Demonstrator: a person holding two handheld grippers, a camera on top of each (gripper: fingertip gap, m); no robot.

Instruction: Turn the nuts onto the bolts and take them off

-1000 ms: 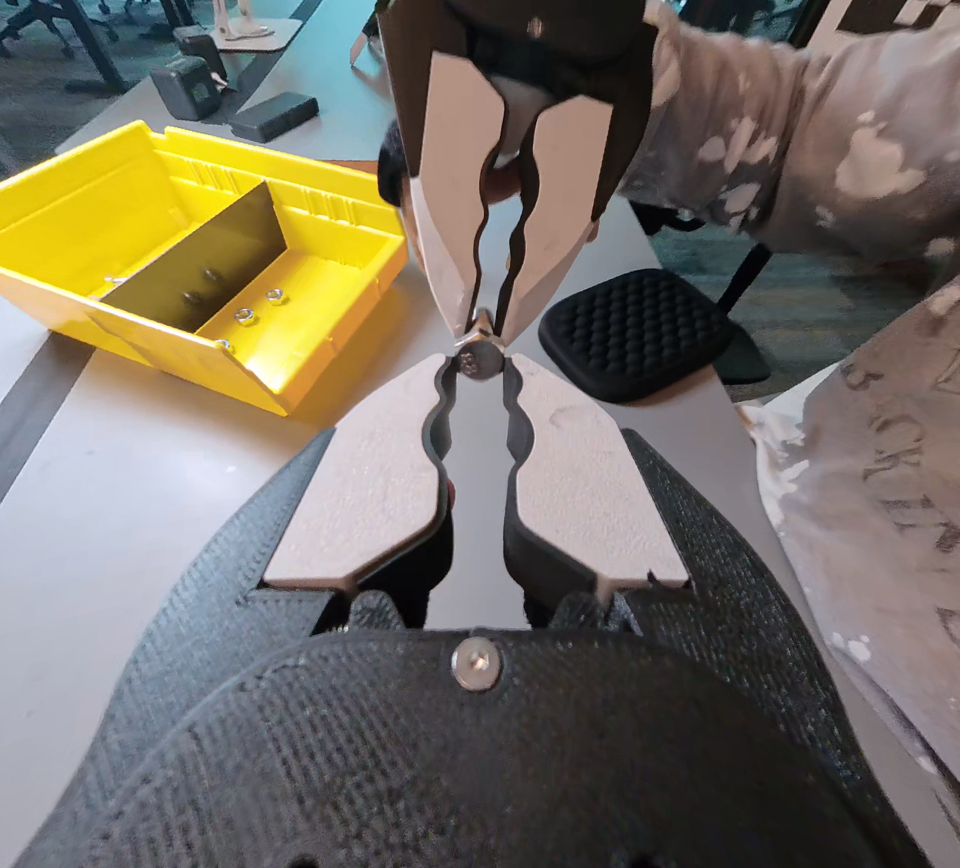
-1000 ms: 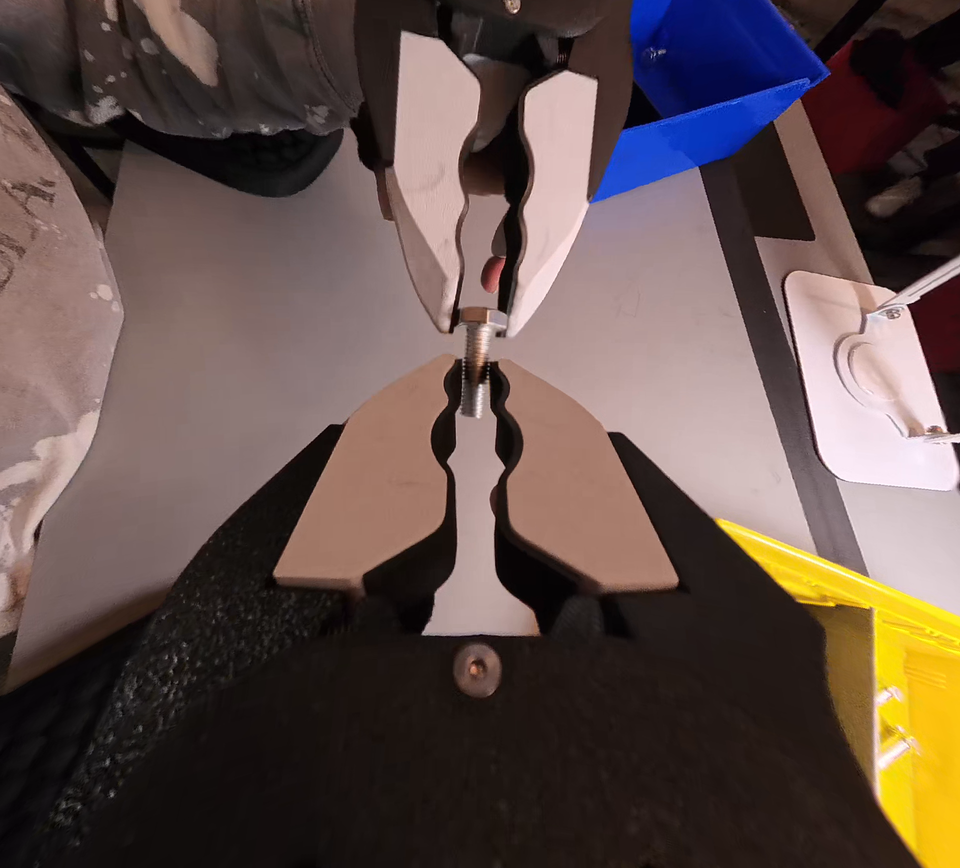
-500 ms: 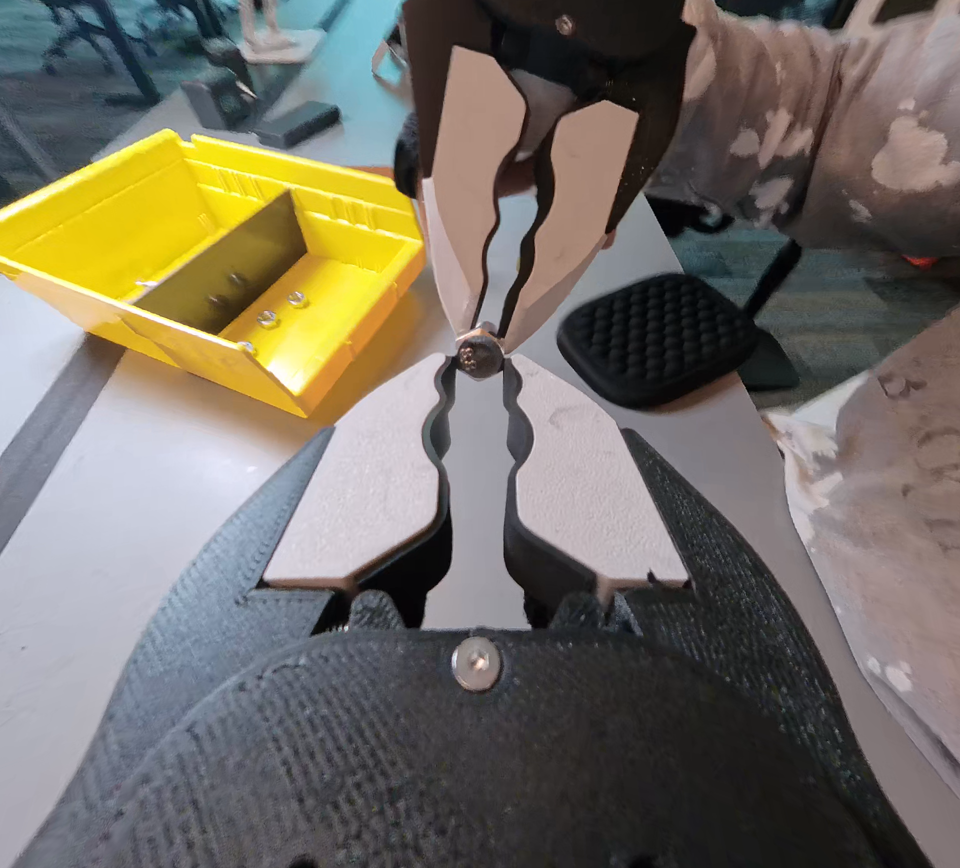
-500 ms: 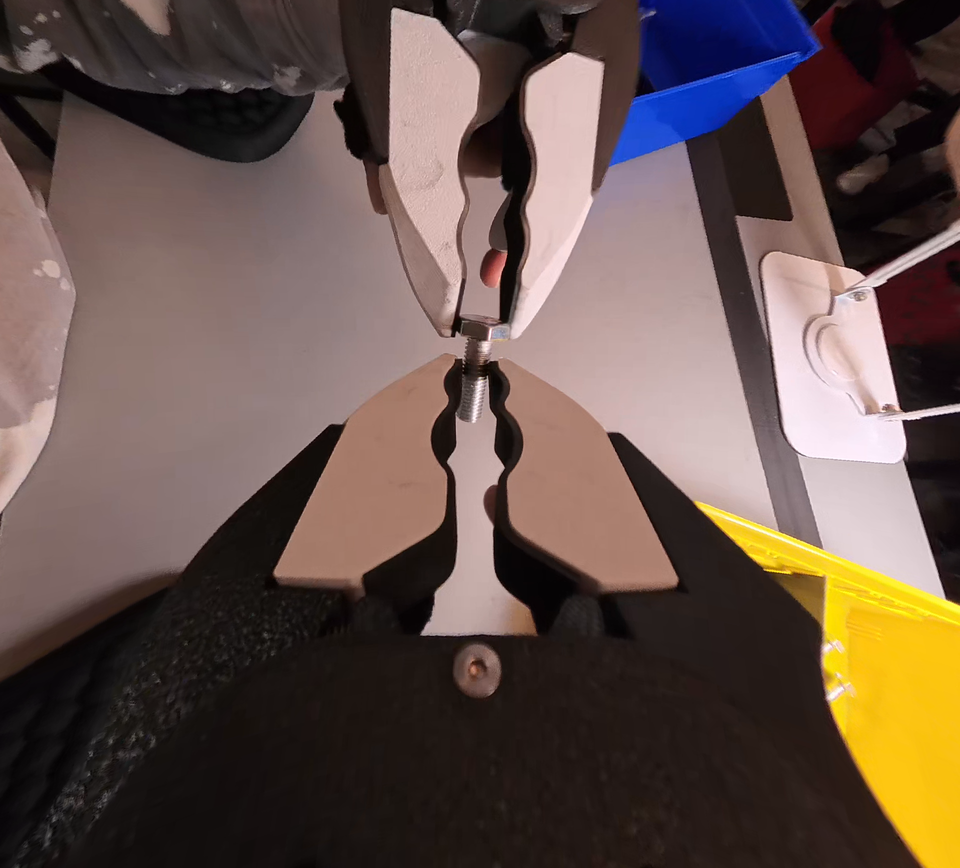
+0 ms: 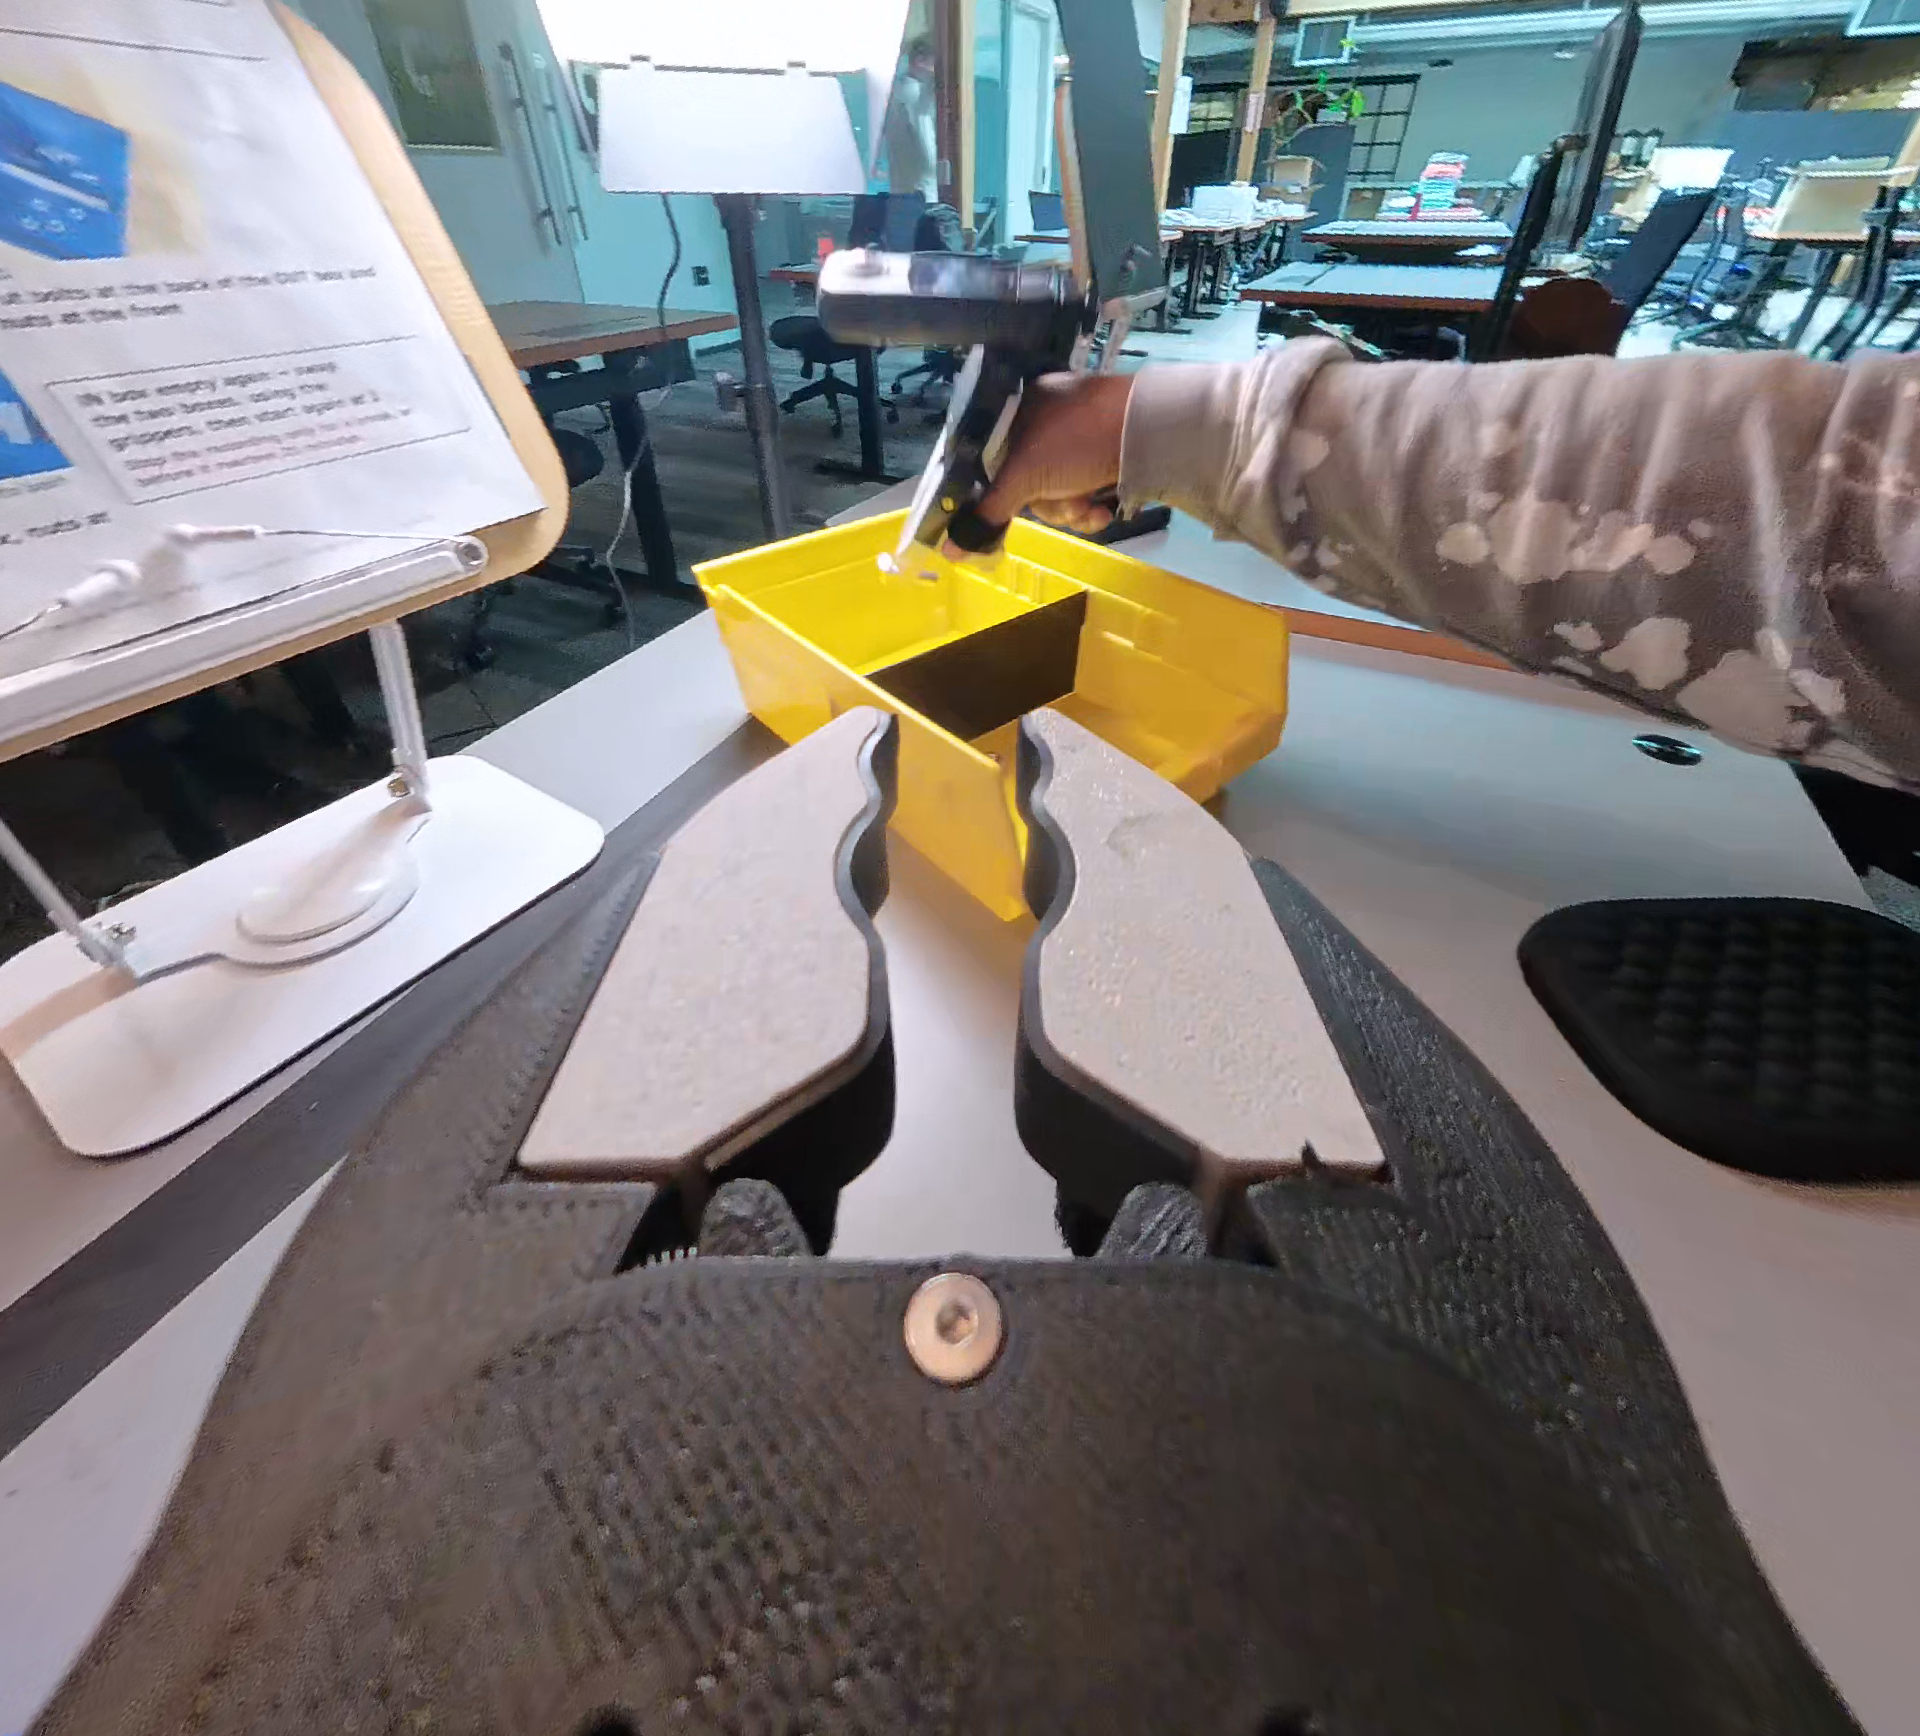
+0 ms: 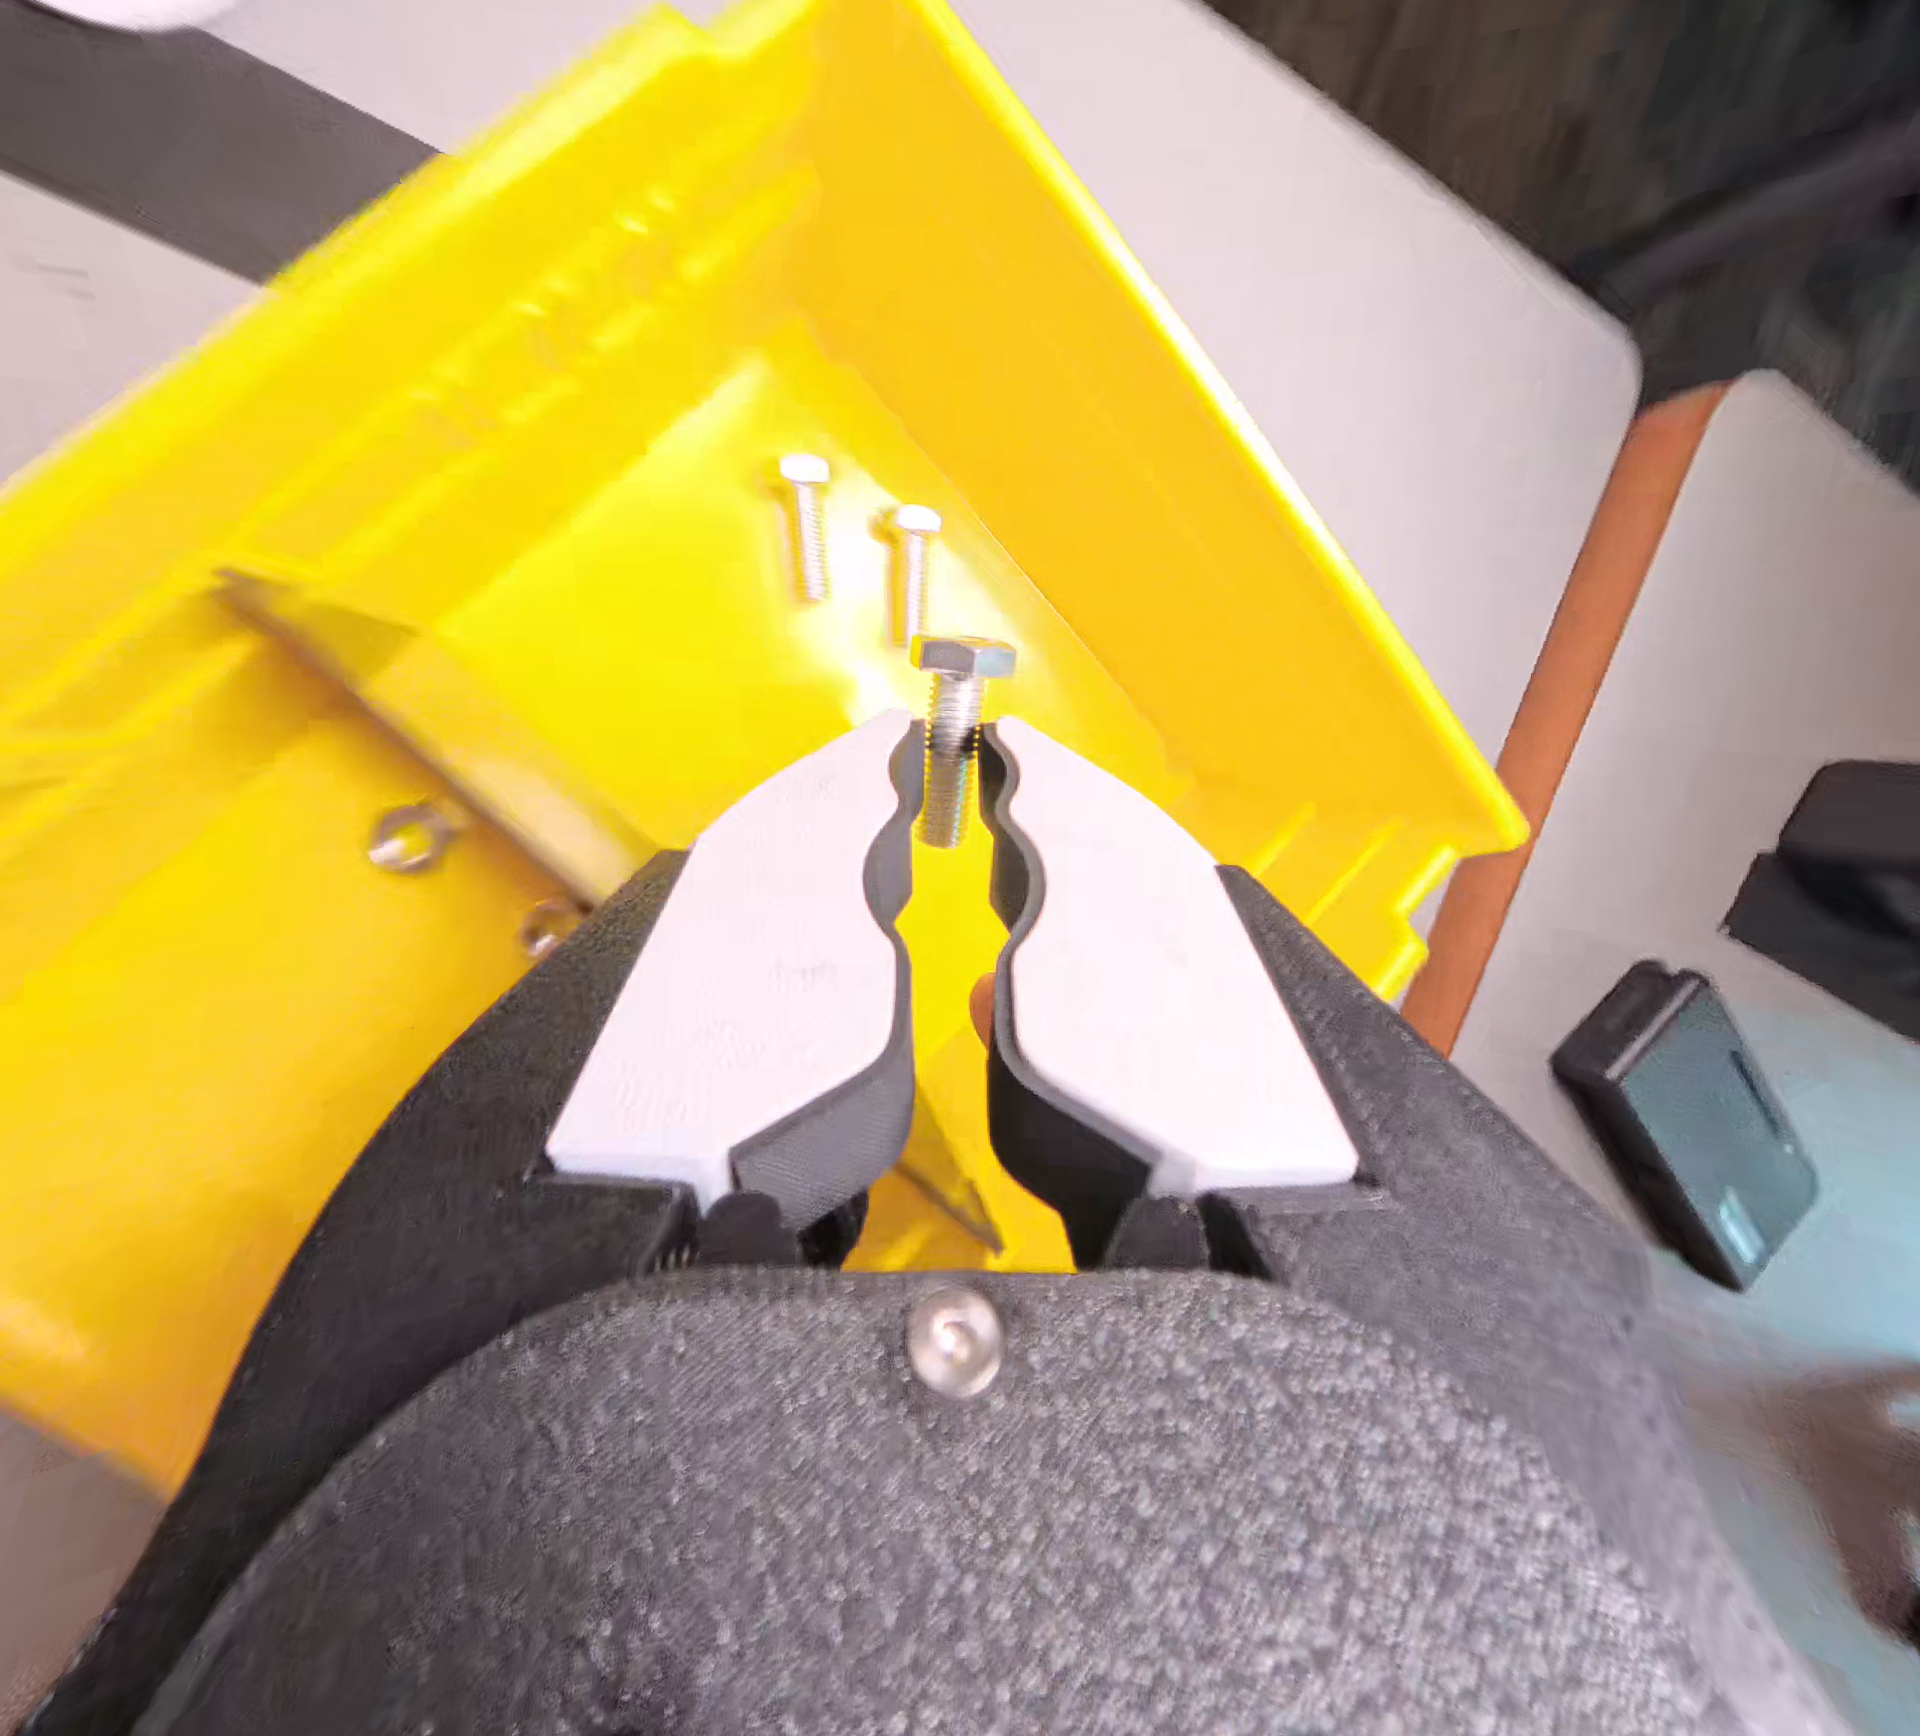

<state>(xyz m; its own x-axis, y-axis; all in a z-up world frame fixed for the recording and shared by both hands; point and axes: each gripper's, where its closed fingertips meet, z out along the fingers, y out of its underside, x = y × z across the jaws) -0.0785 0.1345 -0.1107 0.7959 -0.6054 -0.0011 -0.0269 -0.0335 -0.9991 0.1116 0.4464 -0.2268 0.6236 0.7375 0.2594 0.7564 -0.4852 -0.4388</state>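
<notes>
The paper sheet at the upper left of the left wrist view is cut off by the frame edges. The sleeve runs off the right edge. In the right wrist view, the right gripper hides the bin's near corner and one nut partly; the bin's lower left is cut off, and the frame's edges are blurred.

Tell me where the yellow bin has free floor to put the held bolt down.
The right gripper holds the bolt over the yellow bin. The floor left of the two loose bolts, toward the black divider, is bare. Past the divider, the nuts crowd it.
</notes>
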